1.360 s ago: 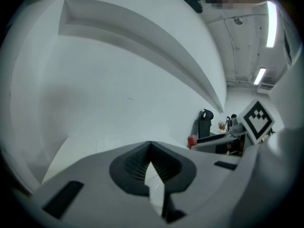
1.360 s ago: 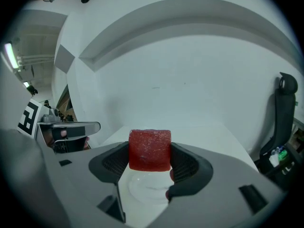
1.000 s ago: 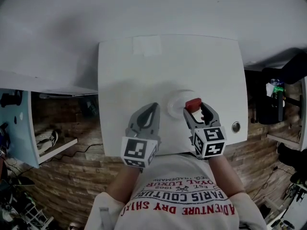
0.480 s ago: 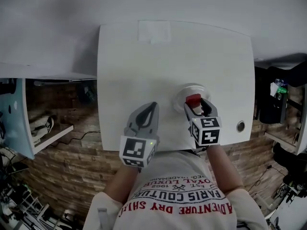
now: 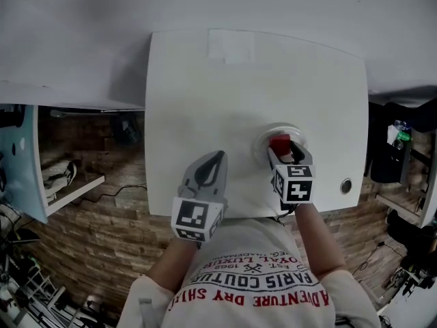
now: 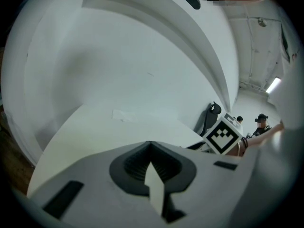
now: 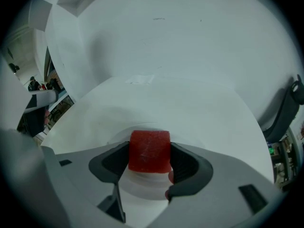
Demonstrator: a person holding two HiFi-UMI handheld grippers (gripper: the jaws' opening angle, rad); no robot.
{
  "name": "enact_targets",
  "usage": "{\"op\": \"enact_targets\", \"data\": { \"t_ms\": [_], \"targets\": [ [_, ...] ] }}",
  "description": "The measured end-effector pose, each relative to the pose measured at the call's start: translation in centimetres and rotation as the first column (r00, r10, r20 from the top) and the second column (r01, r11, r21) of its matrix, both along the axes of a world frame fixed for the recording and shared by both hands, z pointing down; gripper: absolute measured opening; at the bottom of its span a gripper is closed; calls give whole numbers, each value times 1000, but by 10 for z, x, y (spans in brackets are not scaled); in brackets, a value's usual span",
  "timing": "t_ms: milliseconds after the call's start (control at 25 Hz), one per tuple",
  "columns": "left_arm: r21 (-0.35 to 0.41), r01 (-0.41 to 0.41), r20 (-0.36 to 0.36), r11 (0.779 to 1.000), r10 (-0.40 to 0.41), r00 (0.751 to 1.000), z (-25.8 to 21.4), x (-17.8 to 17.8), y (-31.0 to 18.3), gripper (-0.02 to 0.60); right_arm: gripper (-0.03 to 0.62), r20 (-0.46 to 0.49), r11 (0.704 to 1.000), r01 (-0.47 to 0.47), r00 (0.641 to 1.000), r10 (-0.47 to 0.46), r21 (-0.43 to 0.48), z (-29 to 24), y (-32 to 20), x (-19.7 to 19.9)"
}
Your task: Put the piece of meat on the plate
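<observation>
The right gripper (image 5: 287, 150) has its two jaws pressed on the sides of the piece of meat (image 7: 149, 151), a red block. The meat is right over the white plate (image 5: 260, 145), in the middle of it. I cannot tell if the meat touches the plate. The left gripper (image 5: 217, 160) has its jaws closed together with nothing in them. It is over the front part of the white table (image 5: 205, 80), apart from the plate. A small round hole (image 5: 346, 185) sits in the table near the right edge.
</observation>
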State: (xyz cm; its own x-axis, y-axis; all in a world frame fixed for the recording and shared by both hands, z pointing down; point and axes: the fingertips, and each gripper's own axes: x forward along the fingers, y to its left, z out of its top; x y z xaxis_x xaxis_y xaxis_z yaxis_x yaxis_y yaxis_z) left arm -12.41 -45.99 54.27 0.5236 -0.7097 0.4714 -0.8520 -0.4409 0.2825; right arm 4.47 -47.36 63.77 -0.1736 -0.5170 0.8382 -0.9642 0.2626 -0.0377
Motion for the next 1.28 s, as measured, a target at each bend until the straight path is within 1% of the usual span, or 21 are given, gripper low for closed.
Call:
{"op": "enact_targets", "data": {
  "t_ms": [160, 400, 480, 600, 720, 920, 1000, 1120, 1160, 1200, 1280],
  "targets": [
    [6, -17, -17, 1000, 17, 1000, 0, 5, 0, -2, 275, -5, 1000, -6, 1000, 6, 14, 2, -3, -1],
    [29, -39, -13, 999, 39, 999, -6, 9, -2, -2, 275, 36, 1000, -19, 999, 18, 25, 2, -4, 0],
    [31, -34, -7, 999, 34, 999, -7, 8, -3, -2, 275, 59, 1000, -16, 998, 15, 21, 3, -4, -2],
    [41, -33, 3, 999, 33, 999, -12, 8, -6, -1, 306, 115, 999, -37, 993, 33, 29, -3, -4, -3],
    [53, -39, 7, 998, 39, 999, -19, 13, -6, -2, 308, 147, 997, -47, 988, 36, 68, -18, -3, -2],
    [92, -37, 6, 995, 37, 999, -36, 29, -10, -2, 303, 172, 985, -47, 985, 19, 165, -57, -8, 6],
    [109, -34, 2, 993, 34, 999, -45, 38, -11, 0, 205, 164, 978, -49, 986, 15, 205, -76, -12, 14],
    [134, -34, 1, 990, 34, 999, -60, 51, -8, -2, 102, 148, 965, -43, 989, 4, 259, -101, -13, 23],
    [144, -32, 1, 989, 33, 999, -65, 54, -7, -2, 57, 148, 959, -45, 989, 3, 280, -110, -13, 25],
    [155, -30, 1, 988, 30, 1000, -70, 58, -5, -2, 31, 151, 952, -46, 988, -1, 303, -120, -13, 28],
    [179, -25, 2, 984, 25, 1000, -81, 65, -4, -2, 14, 168, 938, -35, 986, -25, 346, -138, -12, 30]
  ]
}}
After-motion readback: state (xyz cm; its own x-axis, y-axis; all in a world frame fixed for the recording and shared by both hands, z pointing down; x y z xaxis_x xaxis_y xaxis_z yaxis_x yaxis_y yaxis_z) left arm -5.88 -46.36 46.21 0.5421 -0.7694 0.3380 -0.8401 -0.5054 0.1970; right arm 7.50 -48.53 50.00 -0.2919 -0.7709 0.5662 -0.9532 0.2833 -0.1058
